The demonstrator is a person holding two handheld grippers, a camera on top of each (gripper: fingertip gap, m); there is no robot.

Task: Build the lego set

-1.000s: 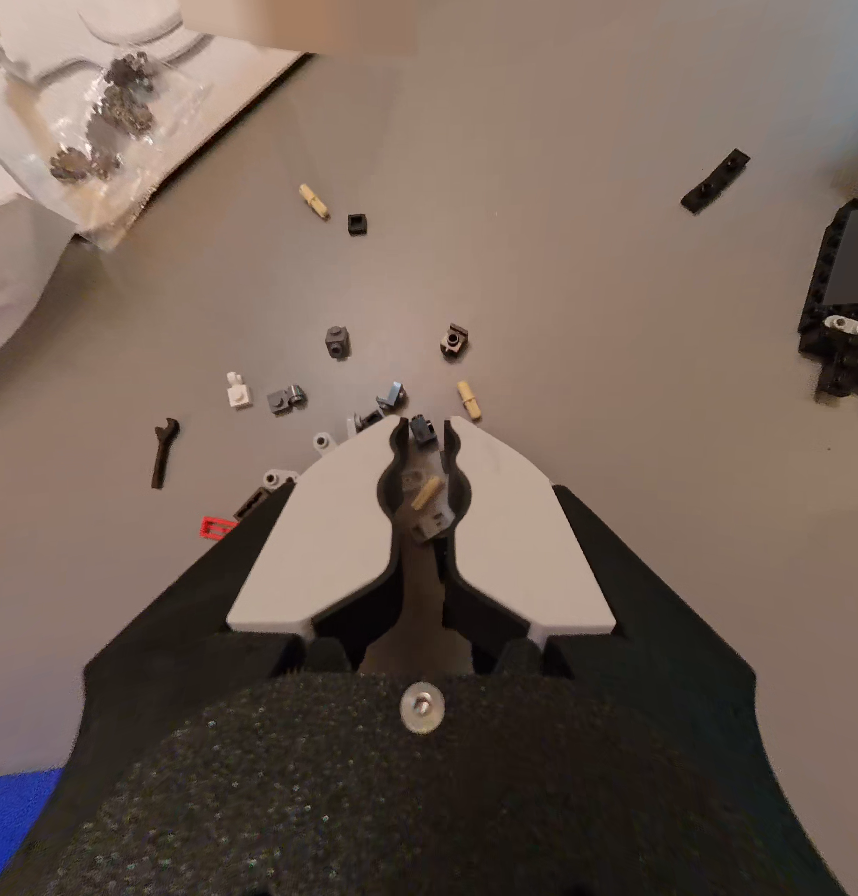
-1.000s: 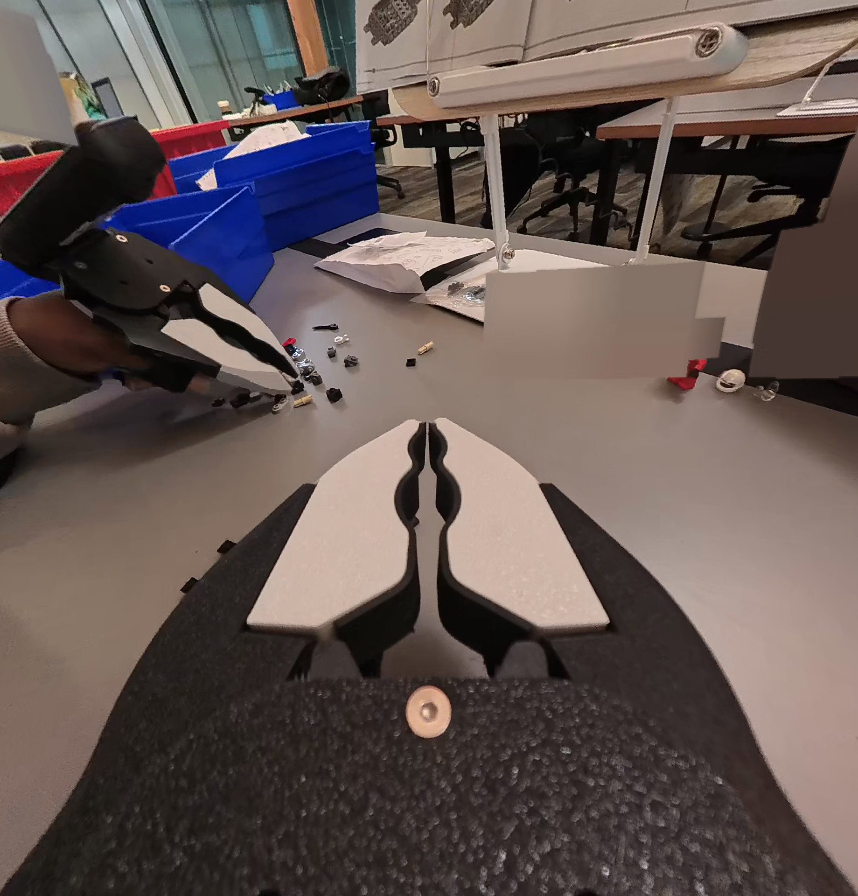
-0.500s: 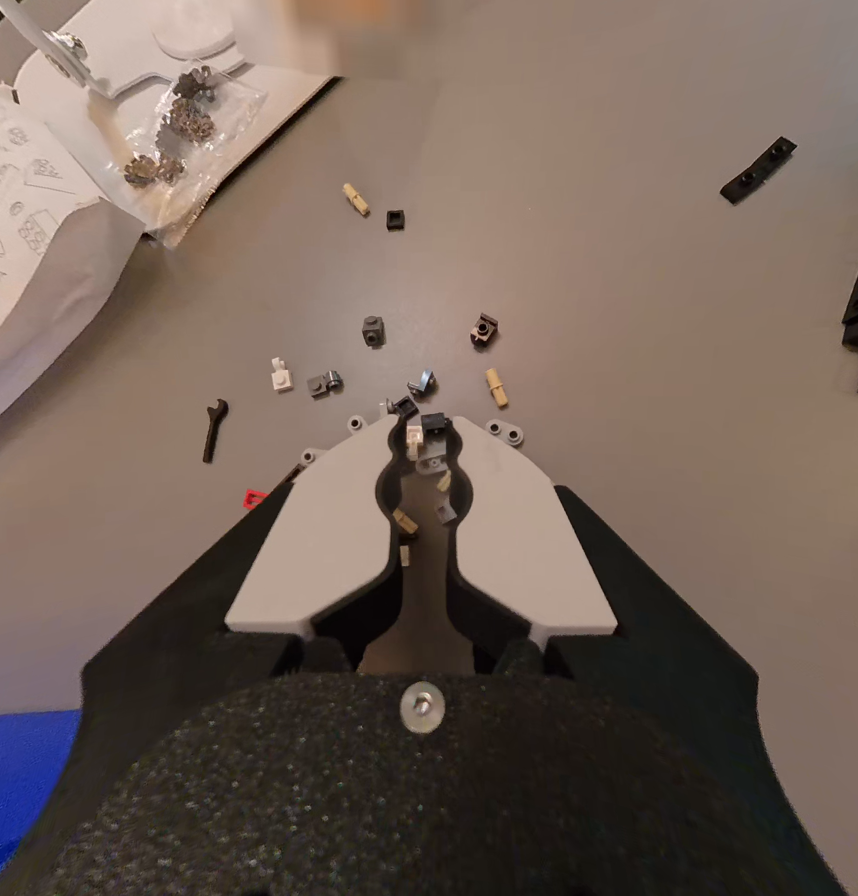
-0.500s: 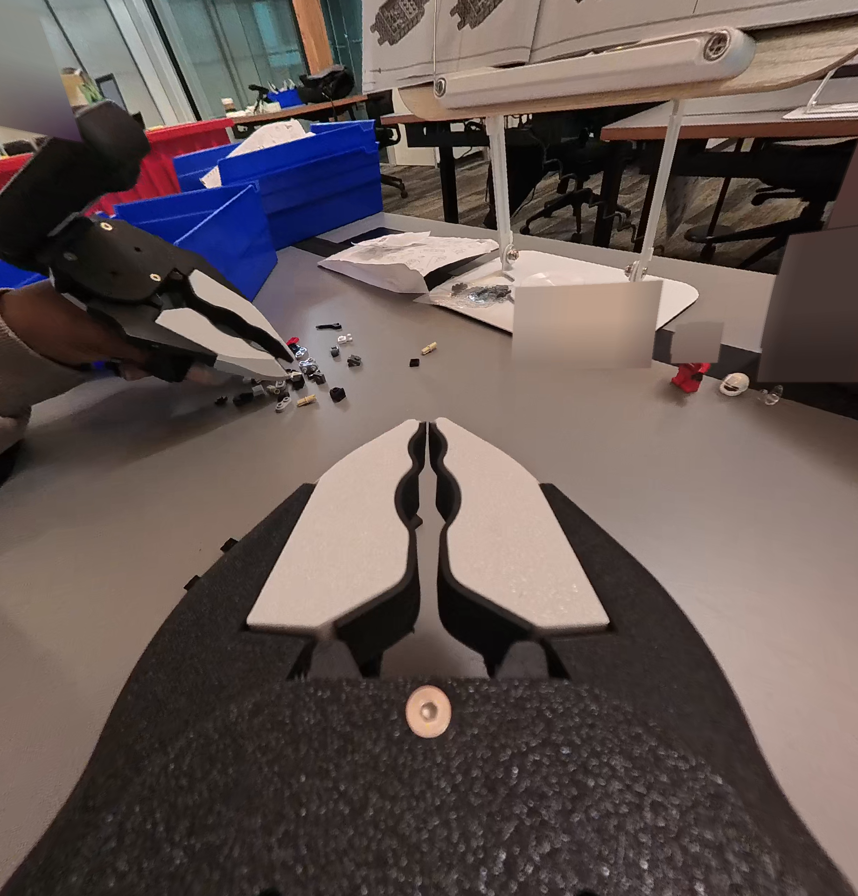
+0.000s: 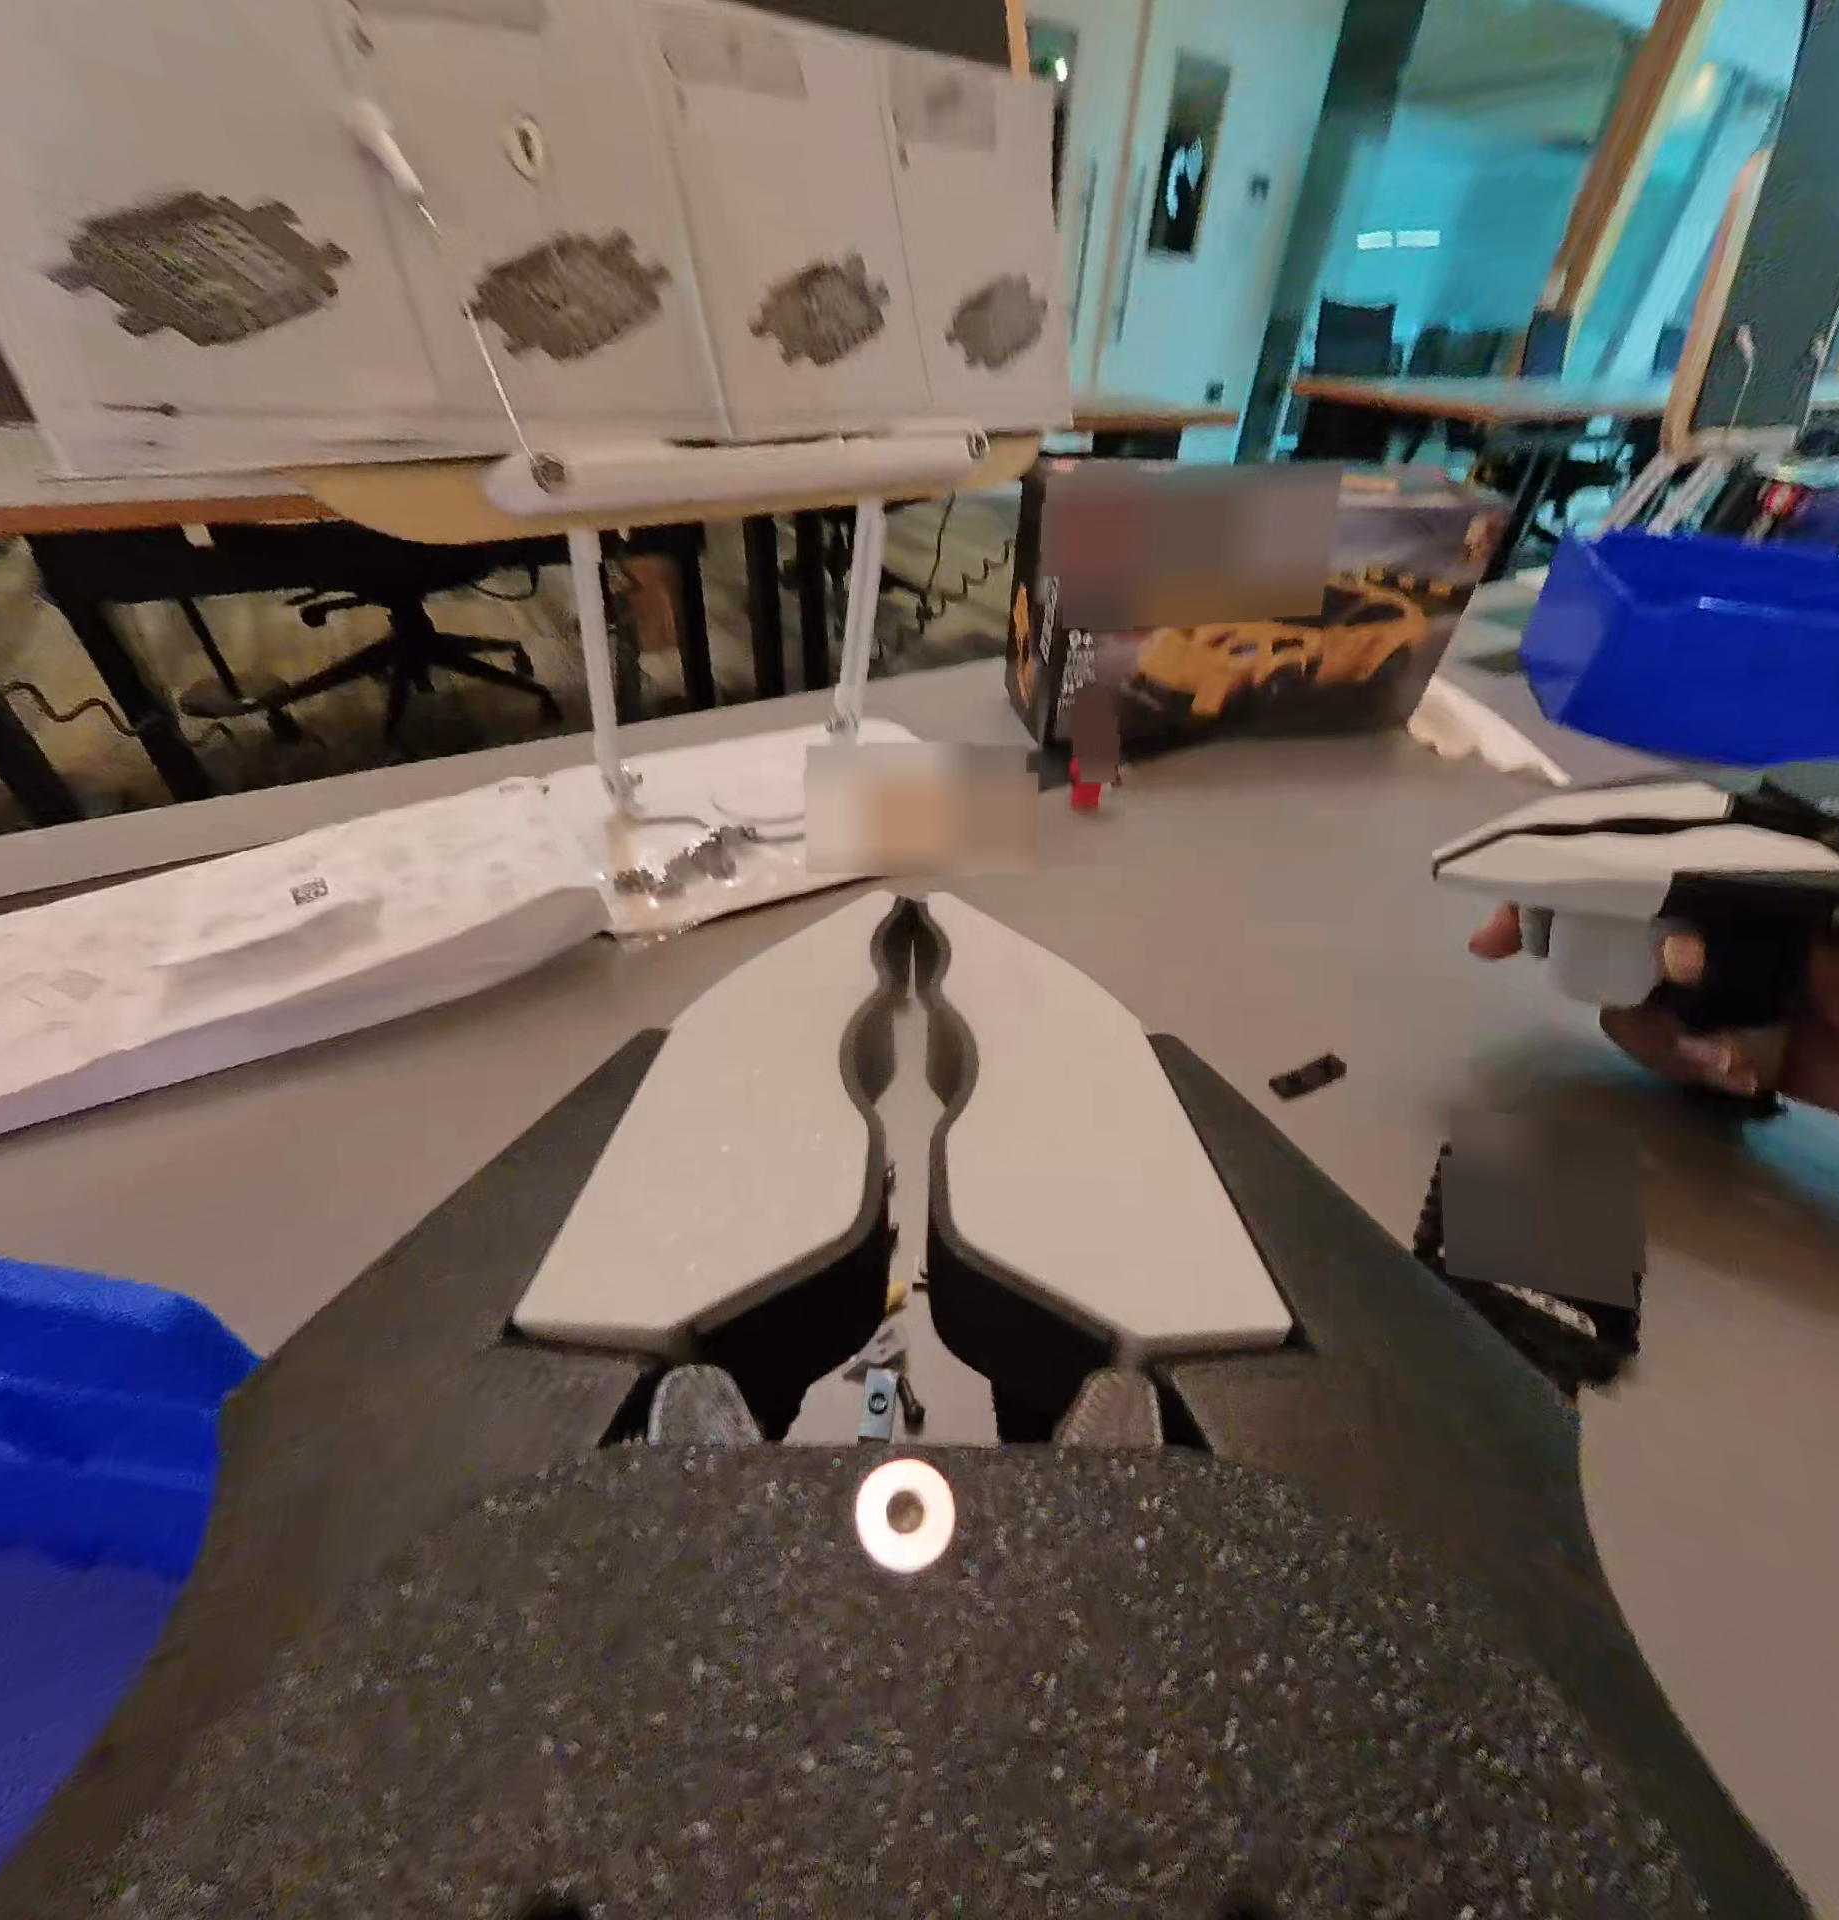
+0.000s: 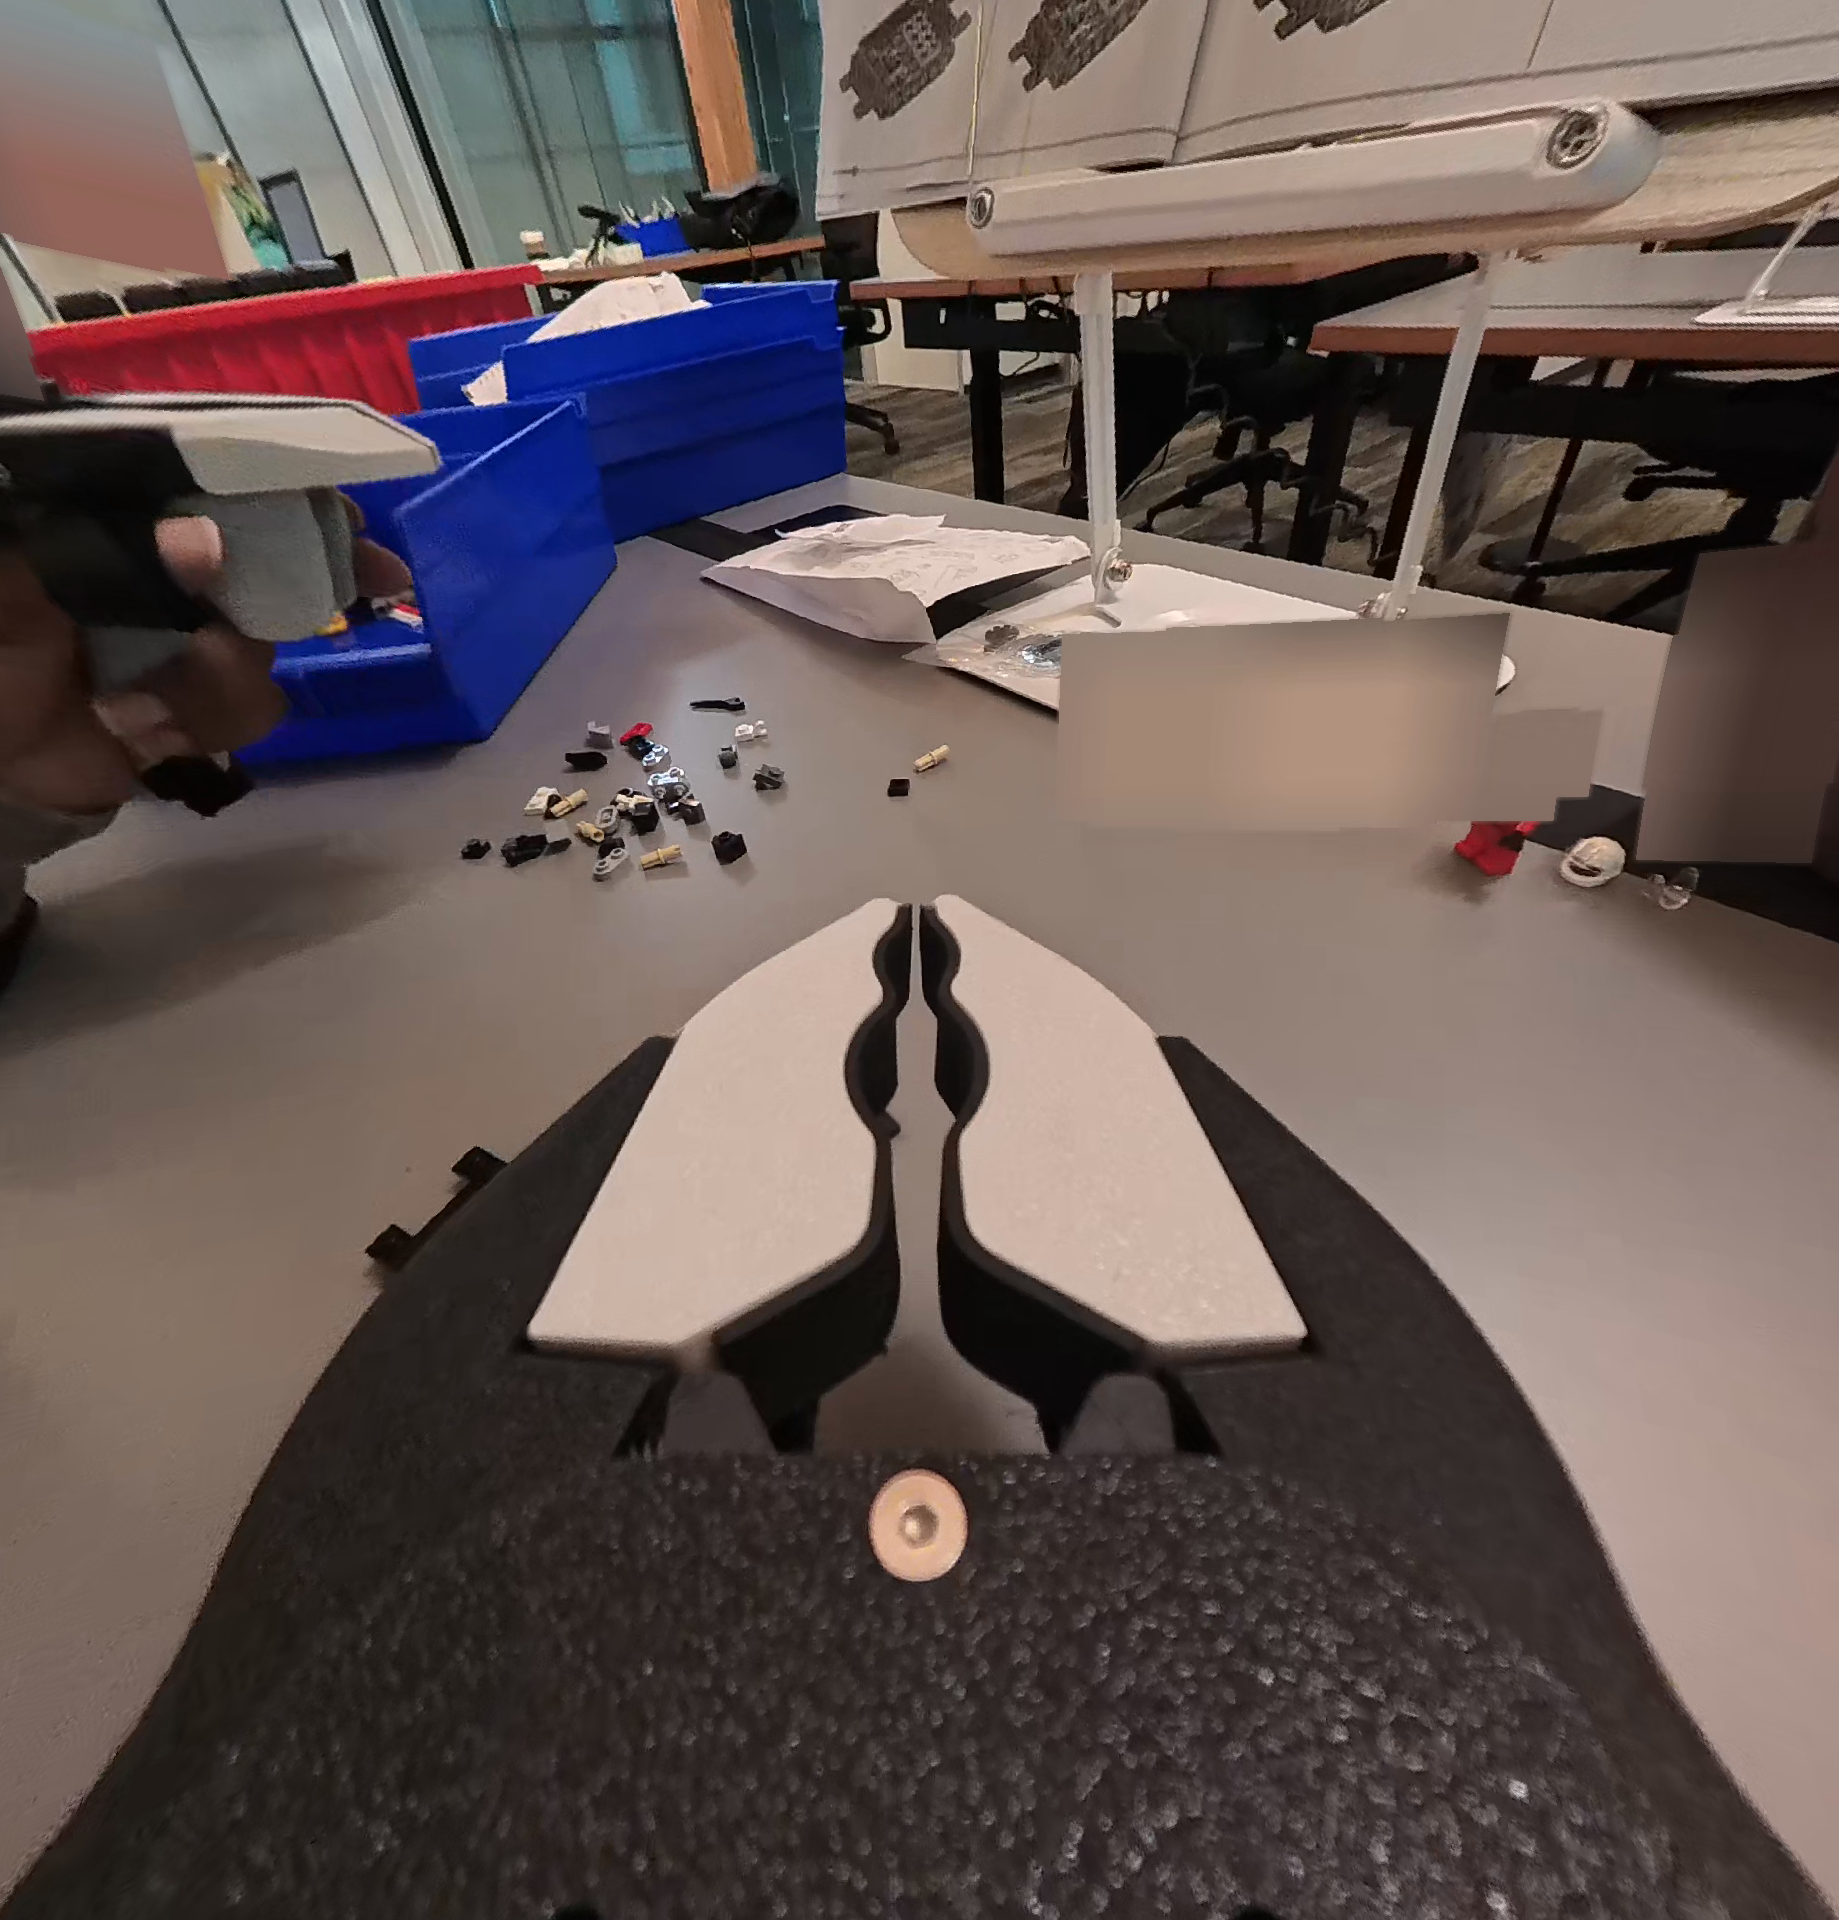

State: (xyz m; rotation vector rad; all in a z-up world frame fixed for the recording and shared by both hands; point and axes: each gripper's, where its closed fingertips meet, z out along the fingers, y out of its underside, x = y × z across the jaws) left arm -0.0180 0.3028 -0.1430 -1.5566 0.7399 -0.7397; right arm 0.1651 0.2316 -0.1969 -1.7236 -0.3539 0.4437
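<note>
My left gripper [image 5: 907,914] is raised off the grey table and held level. Its jaws are nearly closed, with a small dark lego piece [image 5: 907,910] pinched at the tips. It also shows in the right wrist view [image 6: 429,452], held by a hand above the blue bins. Several loose small pieces [image 6: 634,800] lie in a scatter on the table. My right gripper [image 6: 916,912] is shut and empty, low over bare table; it also shows in the left wrist view [image 5: 1455,862]. A black part-built model [image 5: 1517,1325] lies under it, partly hidden.
Blue bins [image 6: 510,561] and a red bin [image 6: 271,332] stand at the left. A white paper bag [image 5: 271,966], a white stand [image 5: 603,665] and the set's box [image 5: 1258,655] are at the back. A black plate [image 5: 1307,1075], red piece [image 6: 1491,842] and white helmet [image 6: 1592,860] lie loose. One gripper's finger ends stand about 20 centimetres off the other's.
My left gripper closed its jaws over the scattered pieces, lifted away and tilted up to level. The right gripper has barely moved.
</note>
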